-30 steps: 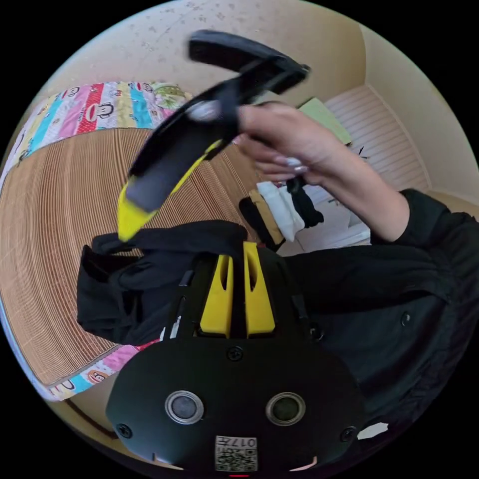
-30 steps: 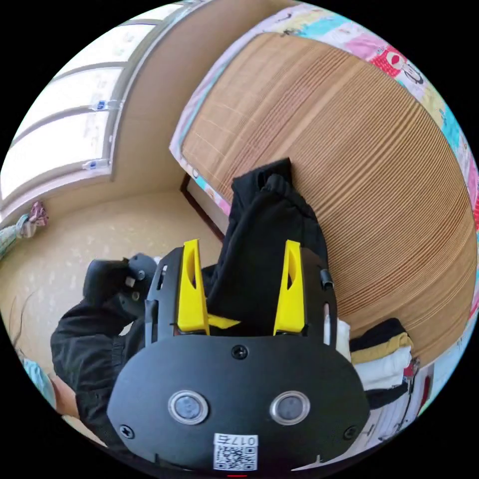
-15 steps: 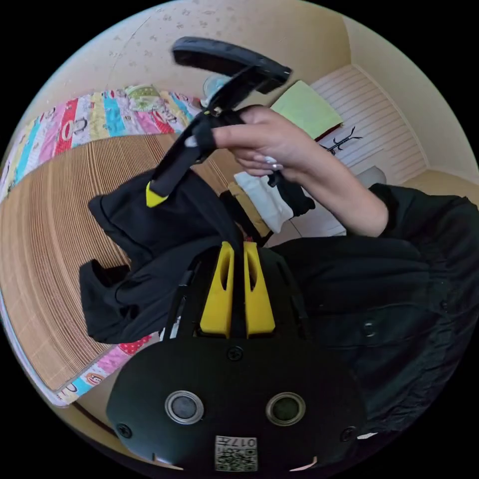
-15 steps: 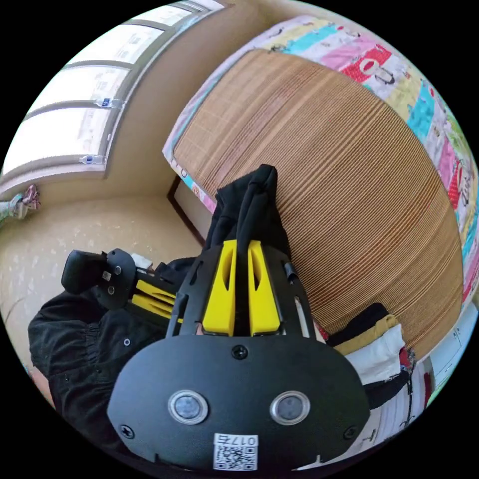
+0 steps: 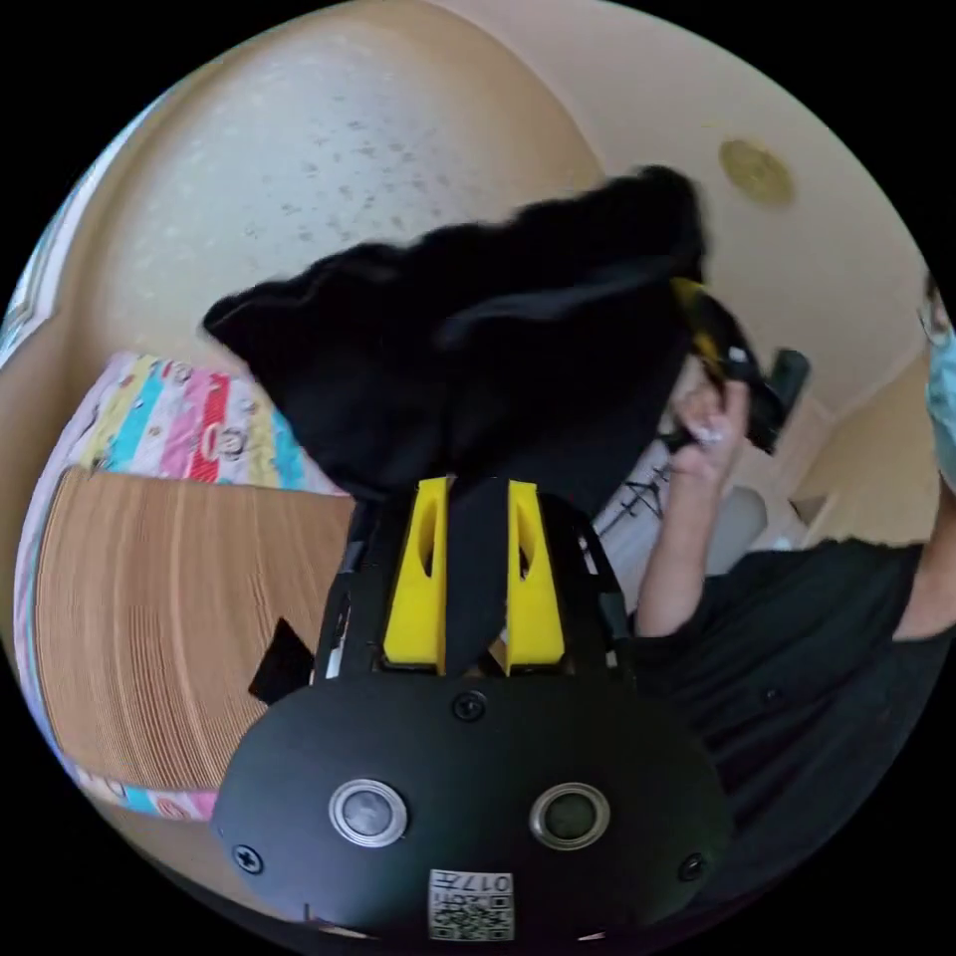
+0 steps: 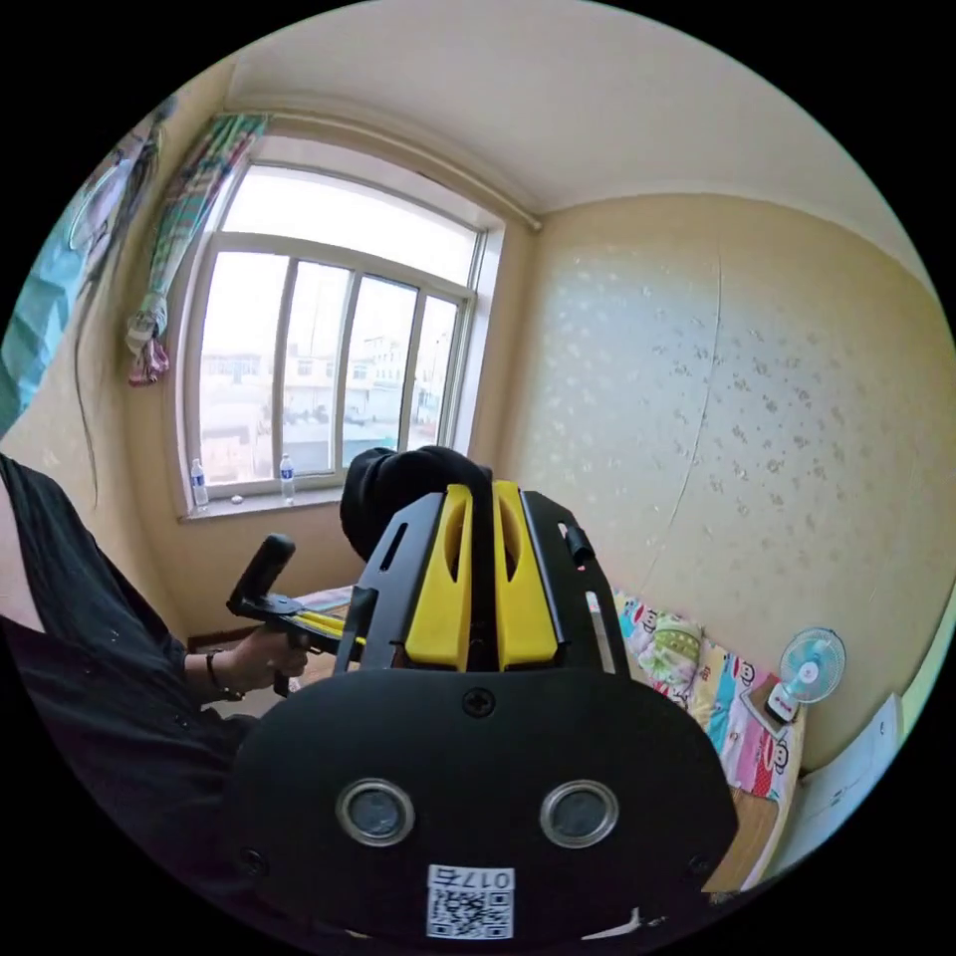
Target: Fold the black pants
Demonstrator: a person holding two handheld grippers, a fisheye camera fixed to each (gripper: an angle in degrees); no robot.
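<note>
Left claw (image 5: 474, 498) clamped on black pants (image 5: 478, 329), cloth raised in the air above bed (image 5: 149, 597); right claw (image 6: 480, 503) closed on bunched black fabric; woven mat over patterned quilt (image 5: 189, 428); window (image 6: 319, 368) behind; hand (image 5: 709, 430) gripping other claw at far edge of pants; small fan (image 6: 809, 669).

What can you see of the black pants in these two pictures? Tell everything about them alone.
The black pants are soft, matte black cloth, bunched and lifted in the air in front of the wall. The left tongs are shut on a strip of the cloth; the right tongs are shut on another bunched part. The cloth spreads wide between them, its upper edge ruffled.
</note>
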